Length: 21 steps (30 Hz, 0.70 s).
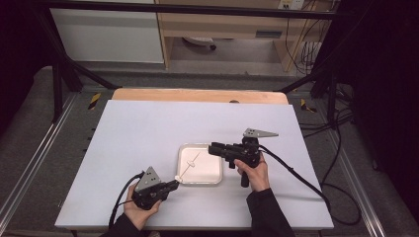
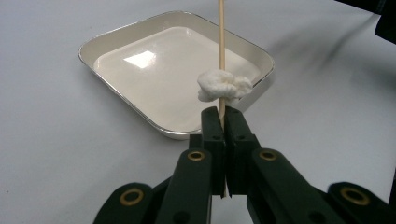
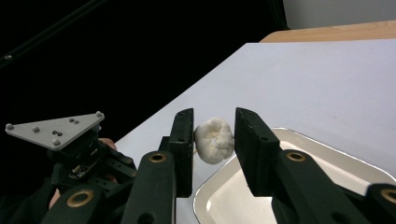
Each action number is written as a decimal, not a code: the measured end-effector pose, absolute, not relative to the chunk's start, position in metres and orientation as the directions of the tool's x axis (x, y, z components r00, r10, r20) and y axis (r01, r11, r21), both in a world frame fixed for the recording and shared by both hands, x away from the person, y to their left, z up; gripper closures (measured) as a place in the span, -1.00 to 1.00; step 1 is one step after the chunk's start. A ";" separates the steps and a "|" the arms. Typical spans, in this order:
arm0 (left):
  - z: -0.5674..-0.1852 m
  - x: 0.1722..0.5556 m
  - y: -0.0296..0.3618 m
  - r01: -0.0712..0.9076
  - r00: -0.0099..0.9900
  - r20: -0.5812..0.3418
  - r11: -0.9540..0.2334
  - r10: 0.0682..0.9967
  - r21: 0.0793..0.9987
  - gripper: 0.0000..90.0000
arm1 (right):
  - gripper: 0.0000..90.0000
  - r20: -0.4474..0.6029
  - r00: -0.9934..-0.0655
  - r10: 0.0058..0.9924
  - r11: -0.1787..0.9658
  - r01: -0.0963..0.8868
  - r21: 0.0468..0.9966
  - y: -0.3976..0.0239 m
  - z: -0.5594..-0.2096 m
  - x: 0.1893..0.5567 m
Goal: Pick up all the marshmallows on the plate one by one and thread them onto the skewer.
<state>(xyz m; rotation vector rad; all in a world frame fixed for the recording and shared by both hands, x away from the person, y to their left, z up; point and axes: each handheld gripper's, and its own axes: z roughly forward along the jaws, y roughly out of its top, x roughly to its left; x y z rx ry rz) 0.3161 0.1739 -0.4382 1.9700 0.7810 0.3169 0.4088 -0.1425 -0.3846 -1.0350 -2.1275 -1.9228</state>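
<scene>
One white lump (image 2: pixel 223 87) threaded on skewer (image 2: pixel 221 42) pinched in left gripper (image 2: pixel 222 114); second lump (image 3: pixel 214 140) gripped in right gripper (image 3: pixel 214 133), not yet threaded

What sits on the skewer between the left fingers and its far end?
One white puff, threaded just above the left gripper; beyond it the skewer looks bare, in the left gripper view.

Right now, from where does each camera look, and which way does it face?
High view: above the person's side, facing forward and down on the white table; forearms hold the left gripper and right gripper.
Left gripper view: looks along its own jaws, shut on a wooden skewer, toward the tray.
Right gripper view: looks past a white lump between its jaws, toward the left gripper.
Shared: the tray.
</scene>
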 end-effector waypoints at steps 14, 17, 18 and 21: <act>-0.437 0.315 0.172 0.372 0.776 -0.092 -0.336 0.624 0.865 0.96 | 0.55 0.547 -0.744 0.383 -0.040 0.578 0.815 -0.133 -0.391 0.415; -0.437 0.314 0.172 0.368 0.780 -0.089 -0.339 0.620 0.866 0.97 | 0.55 0.552 -0.744 0.377 -0.037 0.583 0.812 -0.132 -0.392 0.415; -0.437 0.314 0.171 0.366 0.781 -0.087 -0.342 0.618 0.866 0.97 | 0.55 0.552 -0.744 0.375 -0.037 0.583 0.811 -0.132 -0.392 0.415; -0.437 0.314 0.171 0.366 0.782 -0.085 -0.345 0.617 0.864 0.96 | 0.55 0.557 -0.745 0.367 -0.037 0.586 0.809 -0.131 -0.393 0.415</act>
